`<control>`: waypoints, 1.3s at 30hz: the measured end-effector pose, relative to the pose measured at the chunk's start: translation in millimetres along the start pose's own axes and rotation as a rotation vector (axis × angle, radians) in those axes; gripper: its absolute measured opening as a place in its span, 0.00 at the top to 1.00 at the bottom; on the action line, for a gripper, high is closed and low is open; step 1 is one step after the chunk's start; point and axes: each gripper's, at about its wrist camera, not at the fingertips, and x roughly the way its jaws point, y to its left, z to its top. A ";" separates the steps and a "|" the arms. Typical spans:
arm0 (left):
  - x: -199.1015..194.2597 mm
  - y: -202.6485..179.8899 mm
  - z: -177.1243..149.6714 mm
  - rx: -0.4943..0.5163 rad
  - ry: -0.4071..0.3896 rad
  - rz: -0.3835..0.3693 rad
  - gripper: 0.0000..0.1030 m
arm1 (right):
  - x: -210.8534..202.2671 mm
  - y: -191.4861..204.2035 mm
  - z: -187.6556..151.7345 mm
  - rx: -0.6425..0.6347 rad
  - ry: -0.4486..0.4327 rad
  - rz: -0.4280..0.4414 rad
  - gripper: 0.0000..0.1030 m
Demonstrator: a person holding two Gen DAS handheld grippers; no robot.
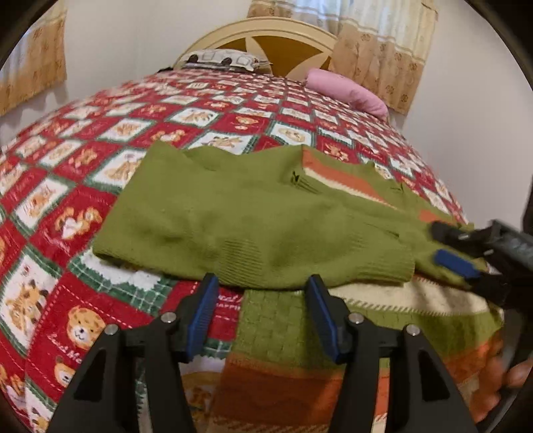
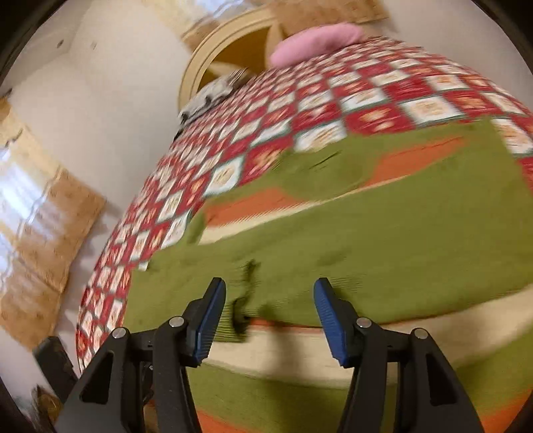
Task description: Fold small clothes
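A small green knit sweater (image 1: 233, 226) with orange and cream stripes lies on the bed, one sleeve folded across its body. My left gripper (image 1: 261, 286) is open and empty, just short of the folded sleeve's ribbed cuff (image 1: 366, 266). My right gripper (image 1: 446, 244) shows at the right of the left wrist view, open, low over the sweater's right side. In the blurred right wrist view the right gripper (image 2: 268, 289) is open and empty over the green sweater (image 2: 383, 233), near a dark crease in the cloth.
The bed has a red, white and green checked quilt (image 1: 100, 173) with bear prints. A pink pillow (image 1: 346, 93) and a patterned pillow (image 1: 223, 60) lie by the cream headboard (image 1: 266, 30). Curtains (image 1: 383, 53) hang behind. A hand shows at the lower right edge (image 1: 513, 376).
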 end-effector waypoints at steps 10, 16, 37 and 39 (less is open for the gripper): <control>-0.9 4.8 -2.3 -0.025 -0.005 -0.017 0.40 | 55.6 68.9 -16.6 -0.317 0.072 -0.112 0.88; -2.8 13.3 -2.4 -0.065 -0.015 -0.035 0.38 | 7.0 77.0 29.2 -0.323 -0.057 -0.071 0.91; 1.5 16.2 -1.0 -0.077 -0.007 -0.005 0.35 | -51.6 -44.2 39.4 -0.093 -0.078 -0.096 0.53; 1.5 16.0 -1.4 -0.076 -0.005 -0.008 0.34 | -27.1 -35.0 28.9 -0.128 -0.051 -0.128 0.40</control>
